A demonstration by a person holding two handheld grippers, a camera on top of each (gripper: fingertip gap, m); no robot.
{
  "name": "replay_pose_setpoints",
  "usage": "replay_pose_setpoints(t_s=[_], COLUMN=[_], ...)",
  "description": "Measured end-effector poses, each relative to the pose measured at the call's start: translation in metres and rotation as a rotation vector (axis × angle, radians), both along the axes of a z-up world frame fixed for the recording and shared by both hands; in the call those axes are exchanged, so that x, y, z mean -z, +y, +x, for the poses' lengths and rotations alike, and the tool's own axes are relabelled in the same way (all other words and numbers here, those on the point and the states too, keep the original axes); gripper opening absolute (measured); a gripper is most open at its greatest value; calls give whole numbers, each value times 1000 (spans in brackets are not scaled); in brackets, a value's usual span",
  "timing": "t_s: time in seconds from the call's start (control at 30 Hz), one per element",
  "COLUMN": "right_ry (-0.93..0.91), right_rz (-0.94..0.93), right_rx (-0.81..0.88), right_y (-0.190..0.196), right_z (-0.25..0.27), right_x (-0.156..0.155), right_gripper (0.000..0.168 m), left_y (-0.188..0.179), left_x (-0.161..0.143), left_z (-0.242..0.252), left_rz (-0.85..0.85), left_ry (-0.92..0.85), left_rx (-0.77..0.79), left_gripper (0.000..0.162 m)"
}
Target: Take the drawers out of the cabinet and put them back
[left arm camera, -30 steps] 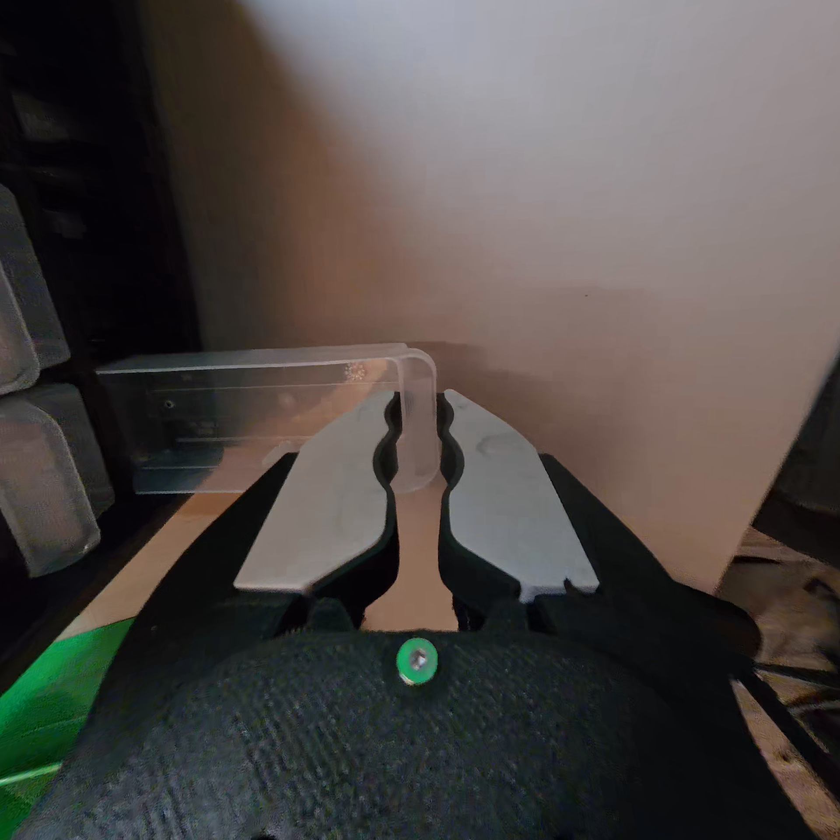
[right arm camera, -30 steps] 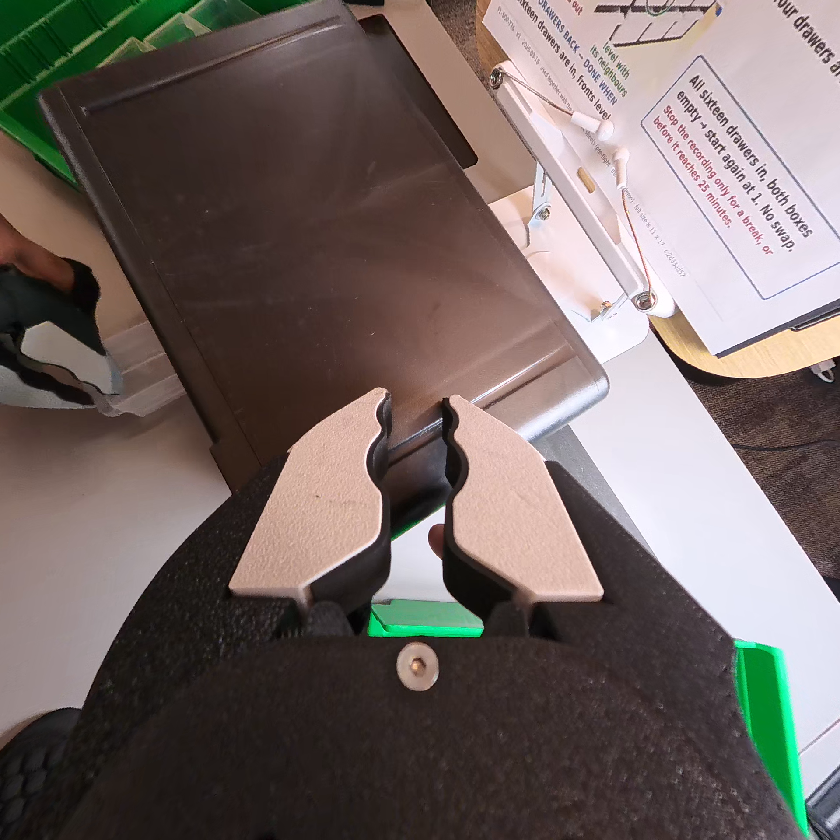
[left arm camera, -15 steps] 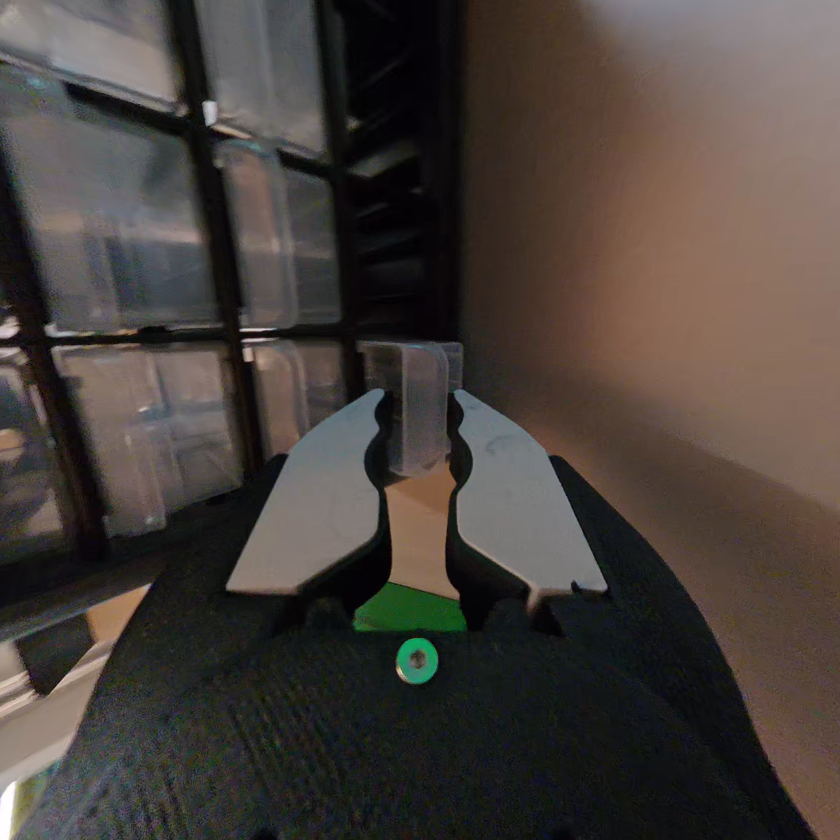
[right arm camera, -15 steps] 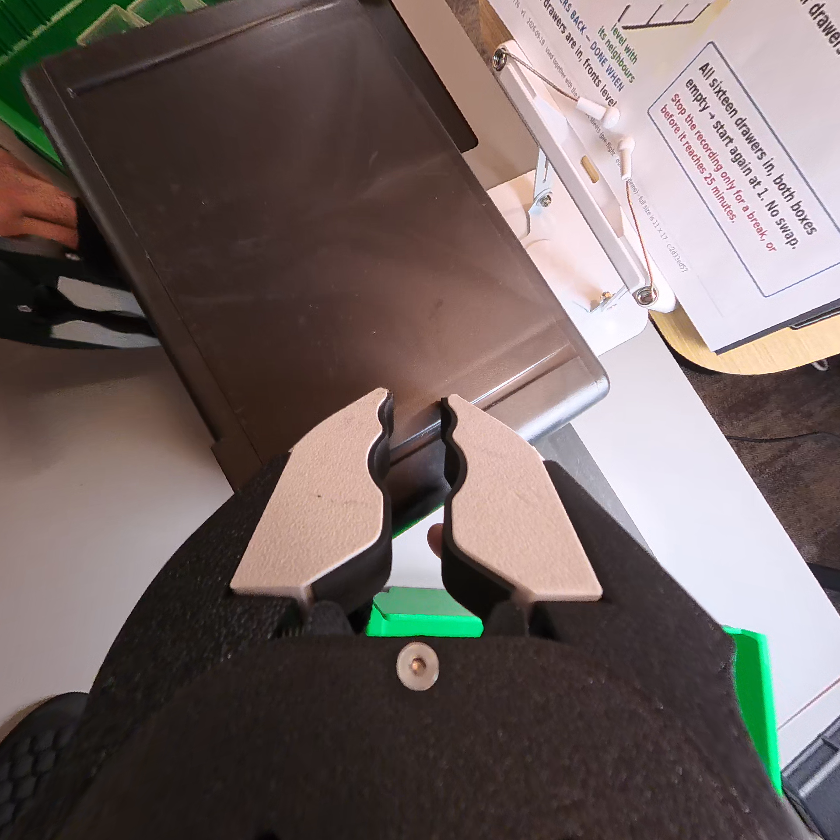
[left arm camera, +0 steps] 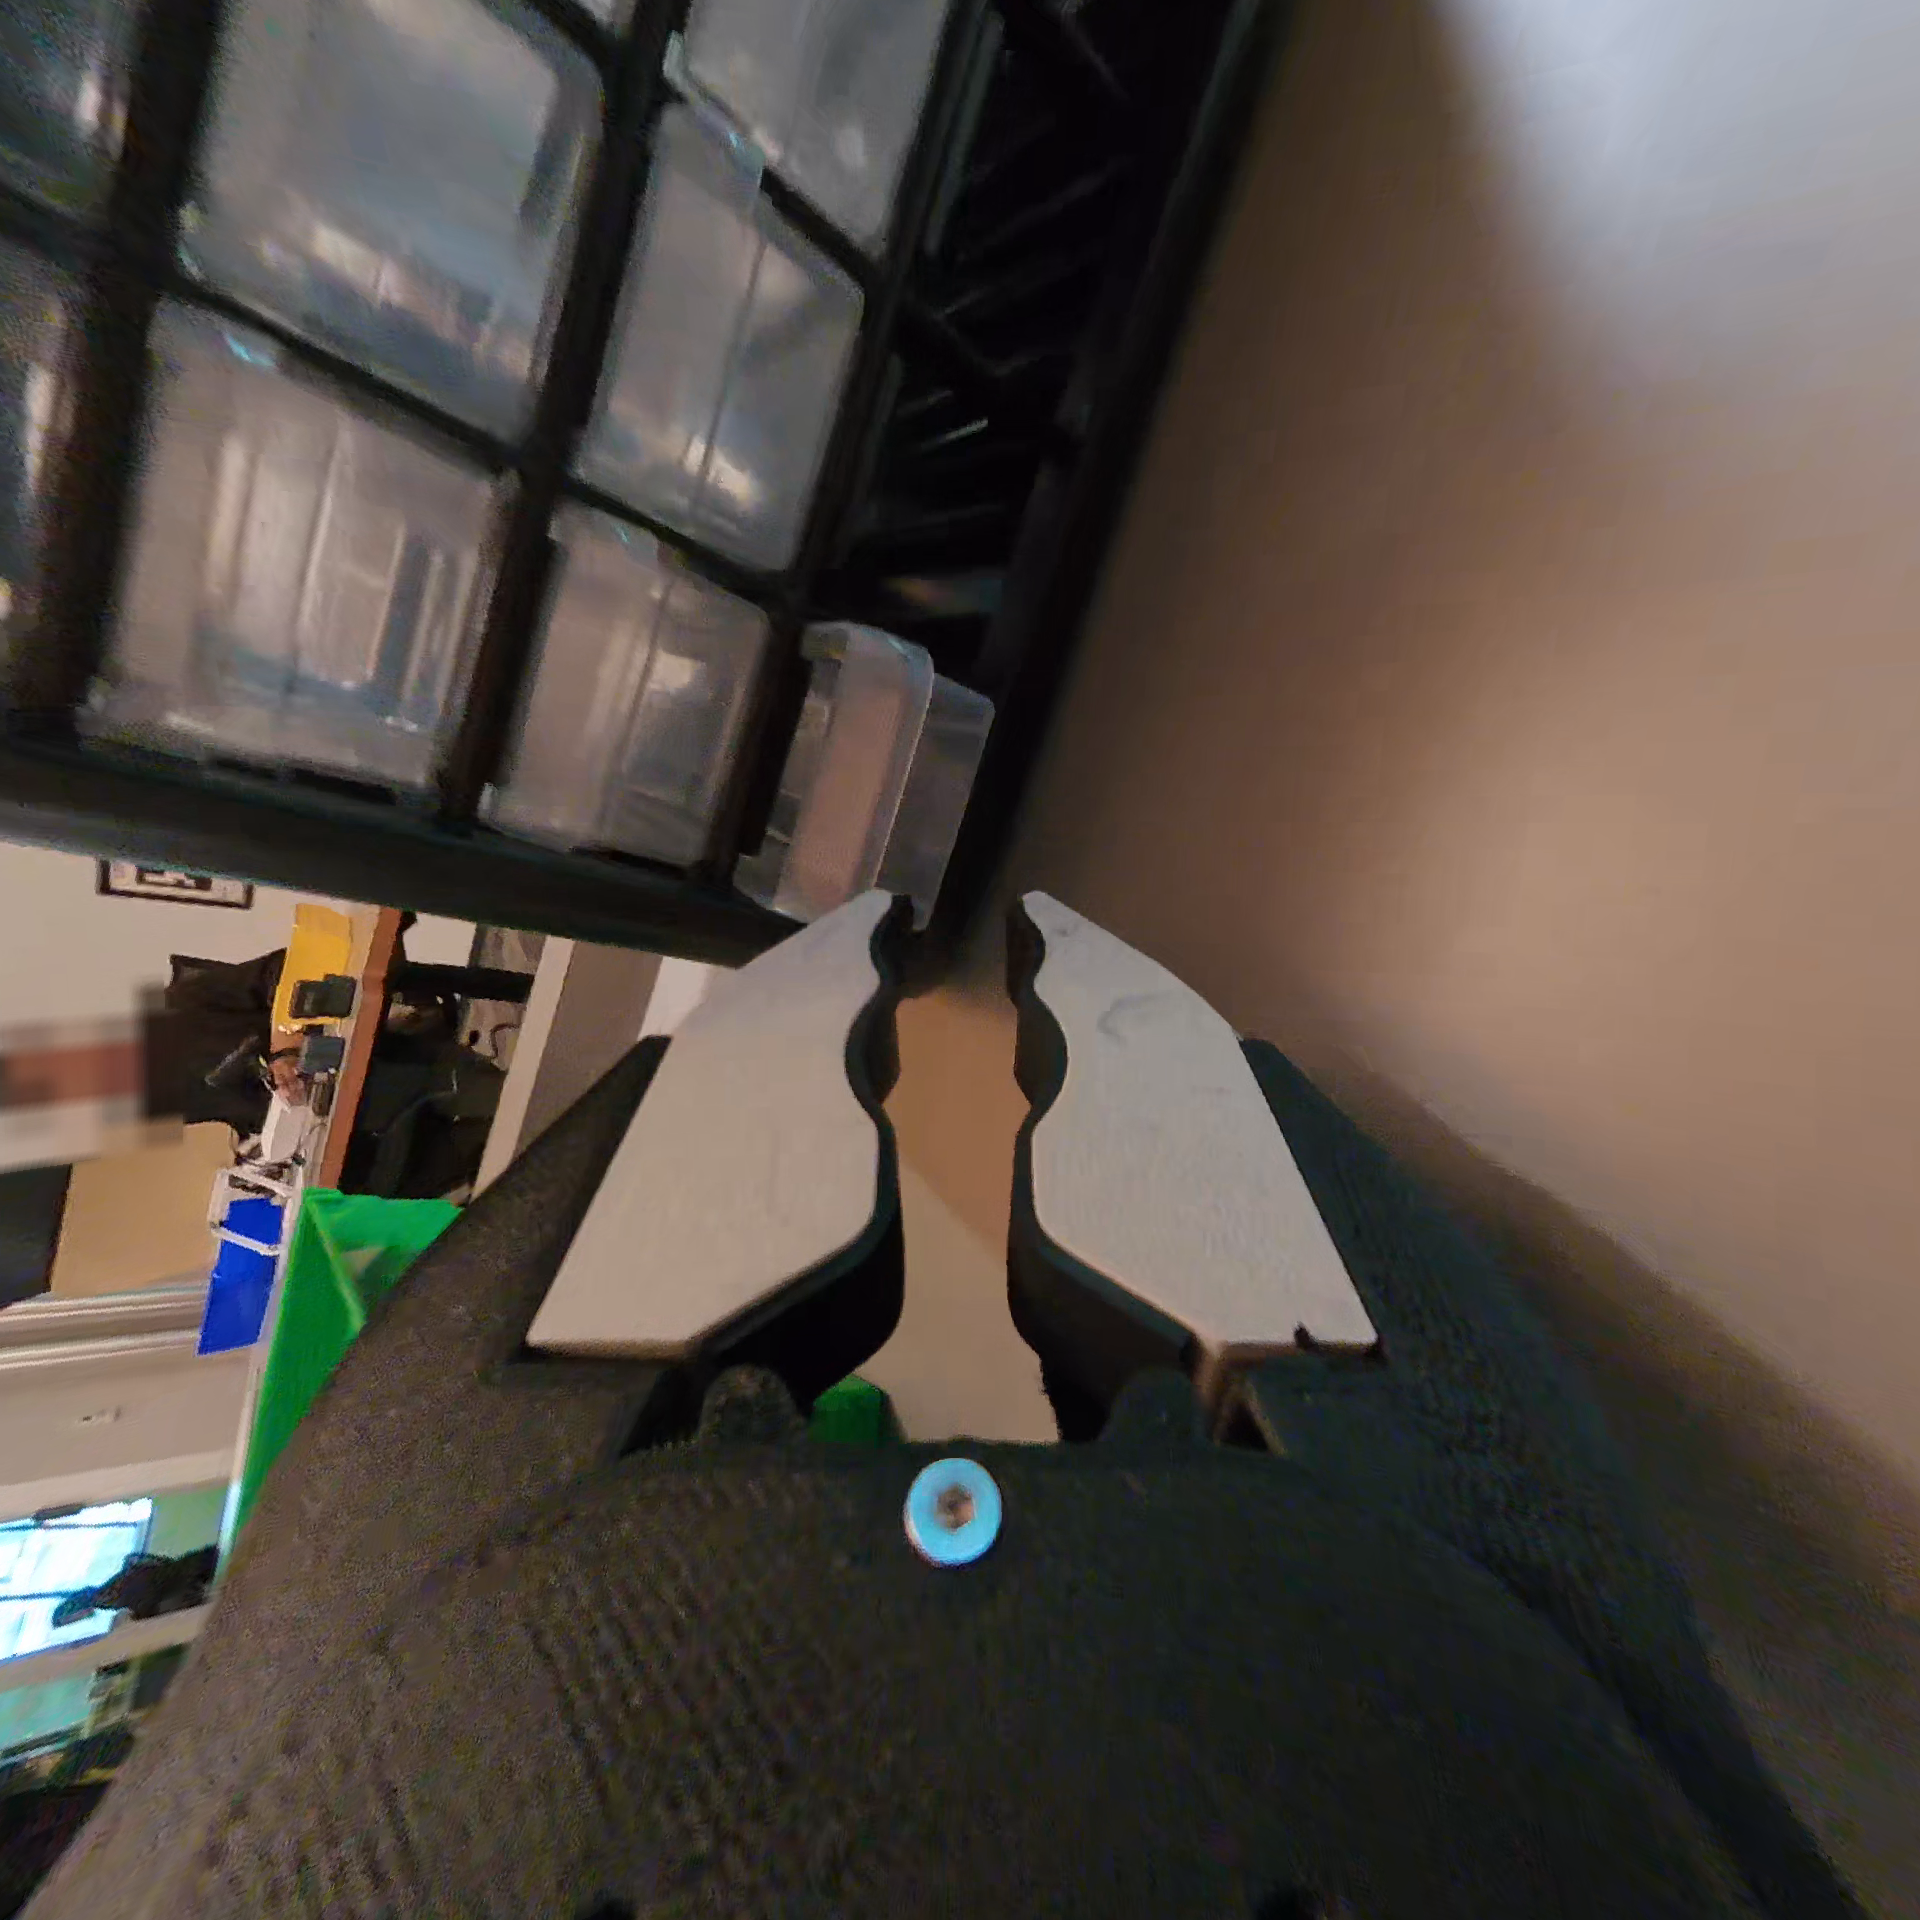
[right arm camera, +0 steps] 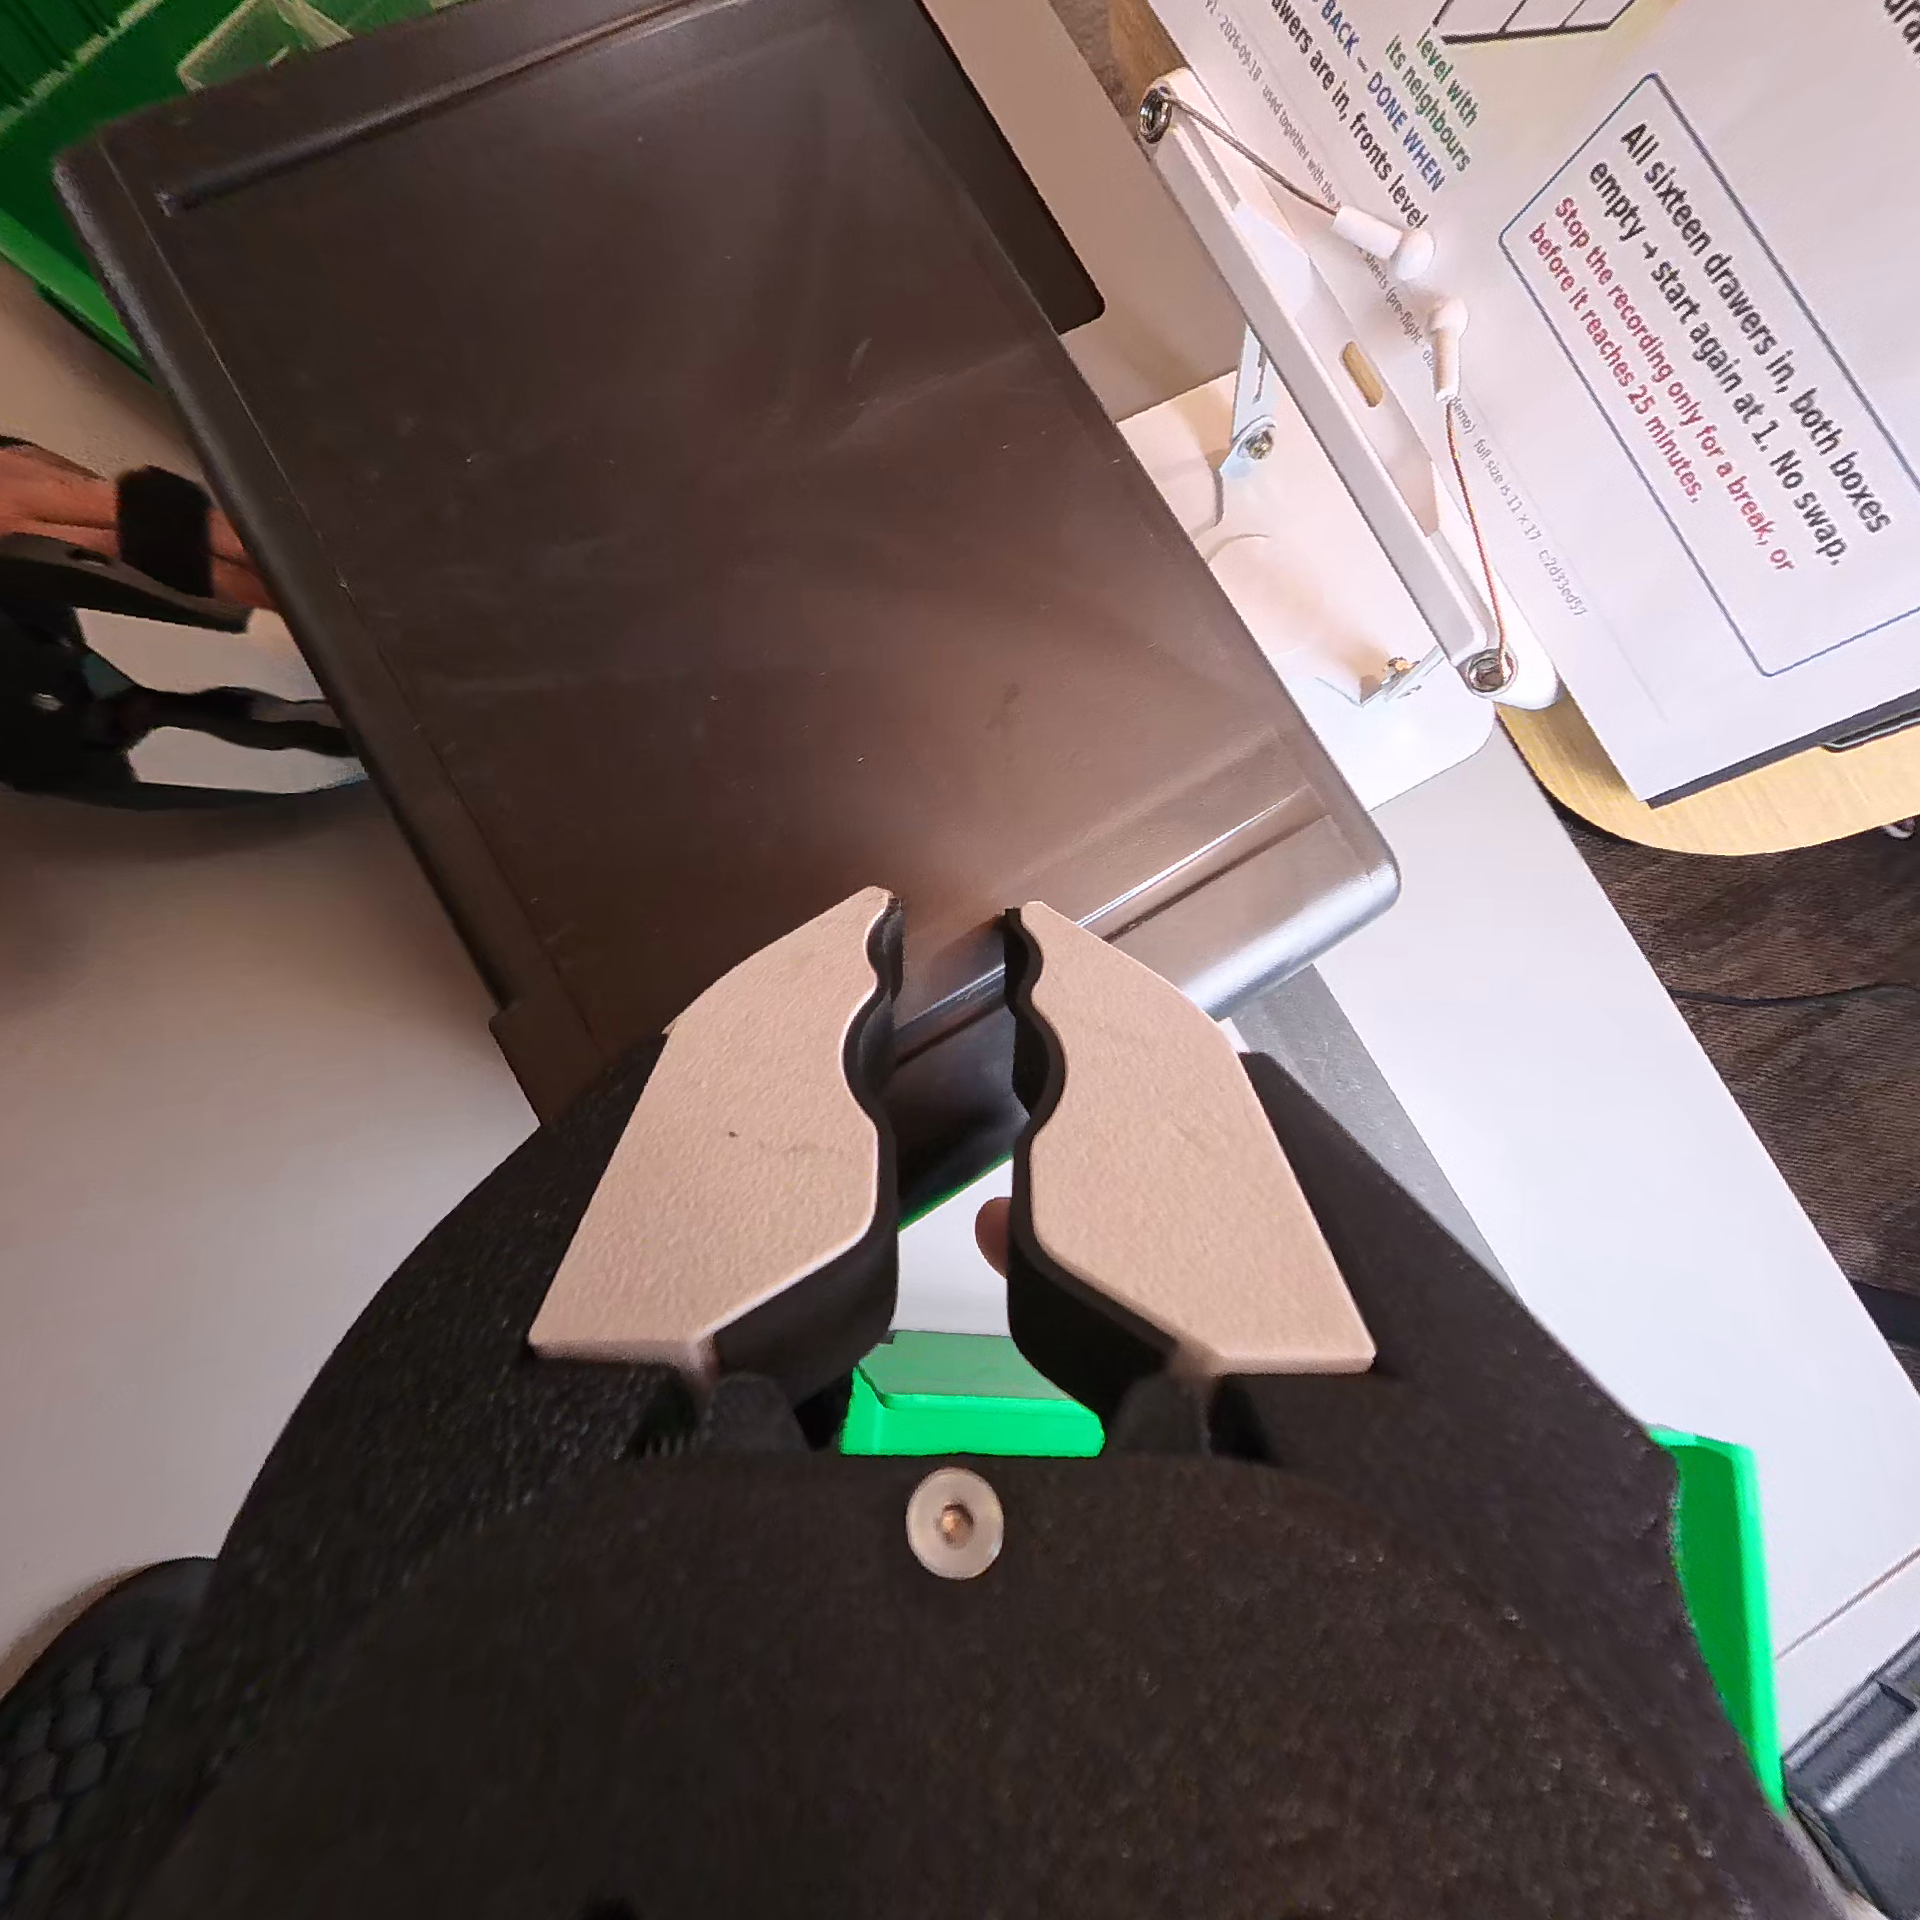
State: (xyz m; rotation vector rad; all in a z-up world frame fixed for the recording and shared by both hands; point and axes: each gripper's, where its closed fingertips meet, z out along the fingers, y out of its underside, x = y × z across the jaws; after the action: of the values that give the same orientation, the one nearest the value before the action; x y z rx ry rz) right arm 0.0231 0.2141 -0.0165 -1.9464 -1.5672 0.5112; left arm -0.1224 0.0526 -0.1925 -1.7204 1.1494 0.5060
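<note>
The dark cabinet holds several clear drawers. One clear drawer sticks partly out of the end slot in the bottom row. My left gripper is just in front of it. Its jaws are a narrow gap apart with nothing between them. The slots above that drawer look dark and empty. In the right wrist view I see the cabinet's brown top panel from above. My right gripper is closed over its near edge. The left gripper shows at the cabinet's front, far left.
The cabinet stands on a white table. A green bin is near the left gripper, and green plastic lies under the right one. A white stand with a printed sheet is right of the cabinet. A person is far off.
My left gripper swung the clear drawer round to the cabinet front, set it into the end slot and let go. It now sits just clear of it. My right gripper stayed on the cabinet's edge.
</note>
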Motion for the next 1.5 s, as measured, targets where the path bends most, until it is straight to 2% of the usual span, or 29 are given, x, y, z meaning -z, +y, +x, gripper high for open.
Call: replay_pose_setpoints(t_s=[0.23, 0.3, 0.4, 0.53, 0.6, 0.7, 0.8, 0.87, 1.0, 1.07, 1.2, 1.33, 1.43, 1.5], right_ry=[-2, -9, -9, 0, 2, 1, -8, -12, 9, 11, -2, -17, -32, -42], right_rz=[-8, -10, -20, -26, -24, -17, -10, -10, -28, -29, -26, -18, -8, 6], right_rx=[9, 5, 1, 2, 2, 3, -3, -10, -6, -6, -1, 4, 7, 6], right_y=[0, 0, 0, 0, 0, 0, -1, 0, 1, 1, 1, 1, 1, 0], right_z=[0, 0, 0, 0, 0, 0, 0, 0, -1, -2, -2, -2, -2, -2], right_x=[0, 0, 0, 0, 0, 0, 0, 0, 0, 0, 0, 0, 0, 0], right_gripper=[18, 18, 18, 18, 18, 18, 18, 18, 18, 18, 18, 18, 17, 17], left_y=[26, 33, 36, 27, 16, 0, -5, -8, -20, -33, -54, -57, -54, -55], left_x=[-1, -1, 6, 7, -3, -37, -69, -74, -60, -46, -18, 4, 14, 16], left_z=[-3, -4, -2, 0, 3, -15, -78, -132, -232, -264, -286, -297, -305, -299], left_rz=[-16, -25, -62, -81, -105, -97, -100, -204, -461, -624, -890, -1026, -1057, -1071], left_ry=[-126, -142, -169, -146, -187, -231, -143, -42, 211, 312, 458, 589, 647, 613], left_rx=[-64, -88, -107, -87, -55, -23, -76, -147, -235, -256, -248, -278, -325, -327], left_gripper=[11, 0, 2, 16, 18, 19, 21, 25, 31, 35, 36, 33, 17, 9])
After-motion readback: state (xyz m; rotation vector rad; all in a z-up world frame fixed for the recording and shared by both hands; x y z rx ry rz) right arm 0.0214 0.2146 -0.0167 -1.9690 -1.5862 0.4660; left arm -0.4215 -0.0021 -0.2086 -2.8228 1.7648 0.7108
